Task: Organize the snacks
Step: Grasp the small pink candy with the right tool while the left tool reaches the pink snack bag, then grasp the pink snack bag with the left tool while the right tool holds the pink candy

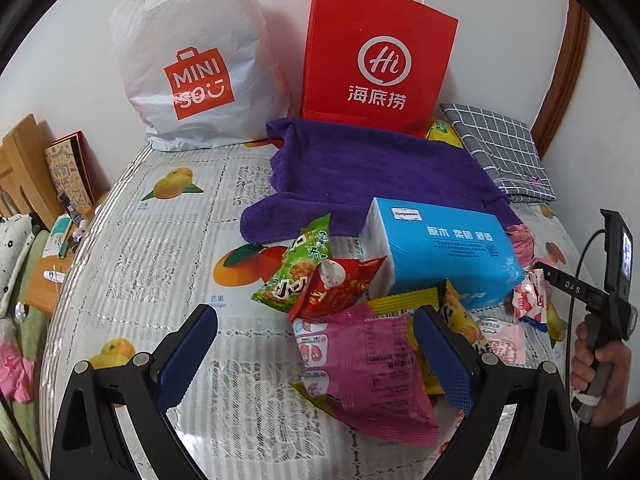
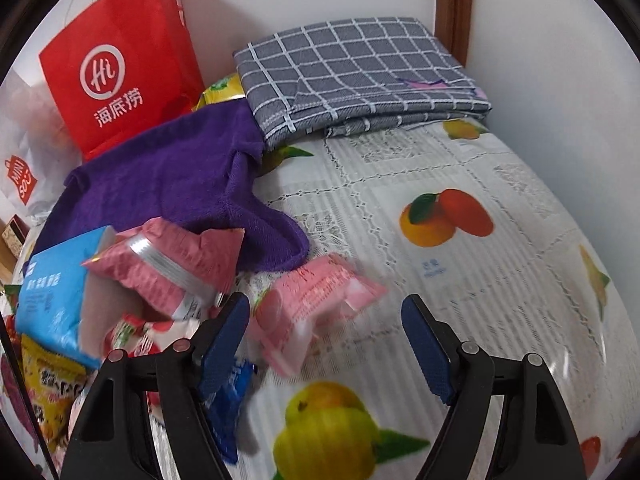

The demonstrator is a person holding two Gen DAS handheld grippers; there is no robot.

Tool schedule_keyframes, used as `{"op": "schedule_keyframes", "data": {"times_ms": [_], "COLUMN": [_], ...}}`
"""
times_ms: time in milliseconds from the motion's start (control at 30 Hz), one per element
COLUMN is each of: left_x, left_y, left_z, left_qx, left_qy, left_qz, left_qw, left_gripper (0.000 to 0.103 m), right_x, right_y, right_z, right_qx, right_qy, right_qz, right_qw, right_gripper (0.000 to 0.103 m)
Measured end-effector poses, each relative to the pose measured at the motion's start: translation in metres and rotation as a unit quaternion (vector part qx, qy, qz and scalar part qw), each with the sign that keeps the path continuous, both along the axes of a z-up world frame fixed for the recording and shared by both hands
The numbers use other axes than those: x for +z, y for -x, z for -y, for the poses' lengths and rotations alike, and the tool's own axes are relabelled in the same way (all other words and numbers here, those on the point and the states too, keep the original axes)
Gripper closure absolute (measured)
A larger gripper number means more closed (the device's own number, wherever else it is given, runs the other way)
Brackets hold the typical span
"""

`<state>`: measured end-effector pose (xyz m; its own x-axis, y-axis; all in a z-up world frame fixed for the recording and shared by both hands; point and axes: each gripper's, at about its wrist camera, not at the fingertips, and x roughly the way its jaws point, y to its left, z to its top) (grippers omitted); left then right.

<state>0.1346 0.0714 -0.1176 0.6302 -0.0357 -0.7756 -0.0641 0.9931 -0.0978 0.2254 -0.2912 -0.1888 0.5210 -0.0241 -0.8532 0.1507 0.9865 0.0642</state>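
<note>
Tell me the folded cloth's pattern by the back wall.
Grey with a white grid check, the folded cloth shows best in the right wrist view.

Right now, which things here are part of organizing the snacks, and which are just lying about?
Job:
green packet
red packet
magenta packet
yellow packets
pink packets
left gripper, open
right gripper, open

Lying about:
tissue pack
purple towel
checked cloth
red bag
white bag
</note>
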Motion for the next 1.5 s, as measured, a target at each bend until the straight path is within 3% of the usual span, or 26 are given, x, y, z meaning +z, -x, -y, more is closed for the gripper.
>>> {"op": "schedule_keyframes", "data": {"times_ms": [167, 300, 400, 600, 733, 833, 933, 1067, 1133, 1233, 1400, 1500], "left_x": [0.001, 0.002, 0.001, -0.007, -0.008, -0.009, -0.013, -0.02, -0.023, -0.027, -0.033, -0.034], "left_y": [-0.005, -0.008, -0.013, -0.022, -0.017, -0.01, -0.005, -0.001, 0.0, 0.0, -0.002, -0.001], "left_z": [-0.01, -0.019, -0.023, -0.025, -0.02, -0.007, 0.002, 0.009, 0.011, 0.012, 0.015, 0.016], "left_qx": [0.006, 0.015, 0.019, 0.02, 0.002, -0.023, -0.044, -0.06, -0.062, -0.066, -0.071, -0.077], "left_qy": [0.007, 0.017, 0.017, 0.018, 0.041, 0.036, 0.047, 0.063, 0.063, 0.076, 0.079, 0.085], "left_qz": [-0.001, -0.001, -0.001, -0.013, -0.015, -0.018, -0.028, -0.039, -0.041, -0.048, -0.054, -0.051], "left_qw": [1.0, 0.9997, 0.9997, 0.9995, 0.999, 0.9989, 0.9975, 0.9954, 0.9952, 0.9938, 0.9929, 0.9921], "left_gripper": [0.005, 0.005, 0.005, 0.005, 0.005, 0.005, 0.005, 0.005, 0.005, 0.012, 0.036, 0.041], "right_x": [-0.011, -0.01, -0.006, 0.008, 0.01, 0.008, 0.0, -0.01, -0.009, -0.004, 0.011, 0.021], "right_y": [-0.011, -0.008, -0.005, 0.01, 0.017, 0.014, 0.008, 0.0, 0.001, 0.008, 0.024, 0.035], "right_z": [-0.006, -0.013, -0.013, -0.007, -0.011, -0.011, -0.012, -0.011, -0.013, -0.015, -0.009, -0.006], "right_qx": [0.008, 0.023, 0.029, 0.027, 0.036, 0.038, 0.043, 0.036, 0.041, 0.051, 0.042, 0.039], "right_qy": [0.016, 0.042, 0.05, 0.036, 0.039, 0.04, 0.036, 0.04, 0.046, 0.054, 0.052, 0.046], "right_qz": [-0.006, 0.006, 0.009, 0.023, 0.024, 0.018, 0.006, 0.005, 0.009, 0.019, 0.035, 0.048], "right_qw": [1.0, 0.999, 0.998, 0.999, 0.998, 0.998, 0.998, 0.999, 0.998, 0.997, 0.997, 0.997], "right_gripper": [0.032, 0.049, 0.055, 0.068, 0.068, 0.065, 0.055, 0.054, 0.06, 0.062, 0.062, 0.062]}}
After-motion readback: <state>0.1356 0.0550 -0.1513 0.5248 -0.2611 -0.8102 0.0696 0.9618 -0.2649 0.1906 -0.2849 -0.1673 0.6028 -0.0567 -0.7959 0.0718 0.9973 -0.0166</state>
